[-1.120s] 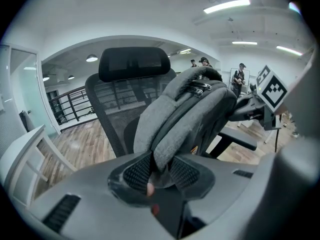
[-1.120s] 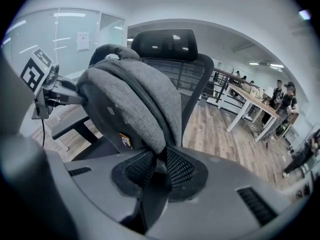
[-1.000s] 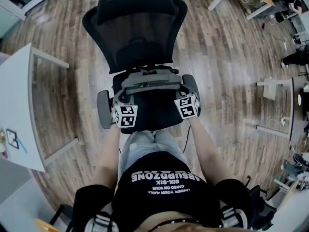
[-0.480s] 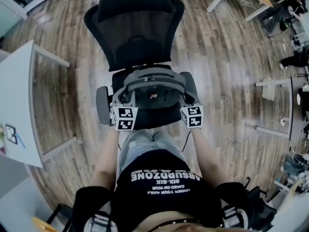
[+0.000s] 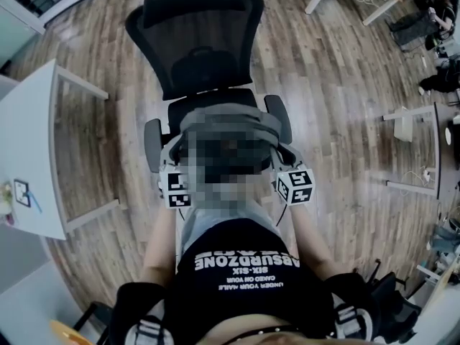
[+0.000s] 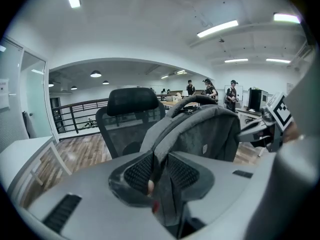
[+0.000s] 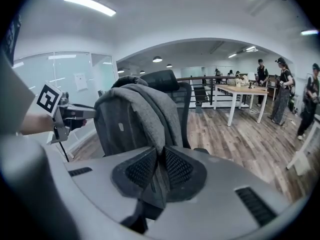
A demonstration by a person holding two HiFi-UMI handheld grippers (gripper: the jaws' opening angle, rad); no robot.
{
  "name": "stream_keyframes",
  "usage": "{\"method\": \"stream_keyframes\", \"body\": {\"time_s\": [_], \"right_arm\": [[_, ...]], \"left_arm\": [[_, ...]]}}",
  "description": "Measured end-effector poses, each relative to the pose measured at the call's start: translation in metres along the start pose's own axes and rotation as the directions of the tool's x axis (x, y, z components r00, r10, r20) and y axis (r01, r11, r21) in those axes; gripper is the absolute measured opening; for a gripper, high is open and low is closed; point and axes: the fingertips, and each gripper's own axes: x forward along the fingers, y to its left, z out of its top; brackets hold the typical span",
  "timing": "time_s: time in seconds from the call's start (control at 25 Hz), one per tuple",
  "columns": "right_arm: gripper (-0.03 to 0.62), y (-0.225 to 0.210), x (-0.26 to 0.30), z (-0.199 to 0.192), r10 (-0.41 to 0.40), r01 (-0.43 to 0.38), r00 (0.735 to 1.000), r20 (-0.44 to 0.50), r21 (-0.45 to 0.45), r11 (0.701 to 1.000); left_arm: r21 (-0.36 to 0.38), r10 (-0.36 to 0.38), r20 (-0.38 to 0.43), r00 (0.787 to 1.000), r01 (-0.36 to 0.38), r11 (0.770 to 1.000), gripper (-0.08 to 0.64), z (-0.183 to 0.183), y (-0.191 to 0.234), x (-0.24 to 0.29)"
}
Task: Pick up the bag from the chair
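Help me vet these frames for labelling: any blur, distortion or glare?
Head view: strong fisheye bend, mosaic patch over the seat of the black mesh office chair. Left gripper view: grey fabric backpack sharp, left tongs slightly soft, dark corners. Right gripper view: likewise; ceiling light strips bright.

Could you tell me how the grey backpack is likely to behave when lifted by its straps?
Probably floppy at the straps: the fabric folds where the right gripper pinches it. The backpack body holds a rounded shape, so it may be padded or partly filled. With the left gripper clamped too, it likely hangs level.
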Motion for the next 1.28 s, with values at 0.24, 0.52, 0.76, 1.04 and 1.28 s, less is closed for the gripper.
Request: {"method": "stream_keyframes", "body": {"time_s": [0.24, 0.52, 0.76, 1.04, 1.28], "right_arm": [[0.054, 0.013, -0.052, 0.003, -0.009, 0.007, 0.997, 0.081, 0.025, 1.000], [0.049, 0.023, -0.100, 0.006, -0.027, 0.024, 0.988, 0.150, 0.026, 0.999], [0.049, 0.030, -0.148, 0.000, -0.031, 0.028, 0.975, 0.219, 0.018, 0.999], [0.048, 0.044, -0.196, -0.004, -0.039, 0.031, 0.955, 0.294, 0.033, 0.999], [0.048, 0.047, -0.199, -0.005, -0.041, 0.028, 0.953, 0.300, 0.047, 0.999]], "left_arm": [[0.004, -0.006, 0.088, 0.996, 0.006, 1.000, 0.100, 0.020, -0.021, -0.047], [-0.018, -0.012, 0.148, 0.989, 0.015, 1.000, 0.100, 0.030, -0.042, -0.096], [-0.001, -0.014, 0.204, 0.979, 0.014, 1.000, 0.099, 0.033, -0.070, -0.141], [0.006, -0.015, 0.269, 0.963, 0.013, 1.000, 0.098, 0.040, -0.091, -0.191], [-0.008, -0.011, 0.274, 0.962, 0.013, 1.000, 0.097, 0.034, -0.088, -0.194]]}}
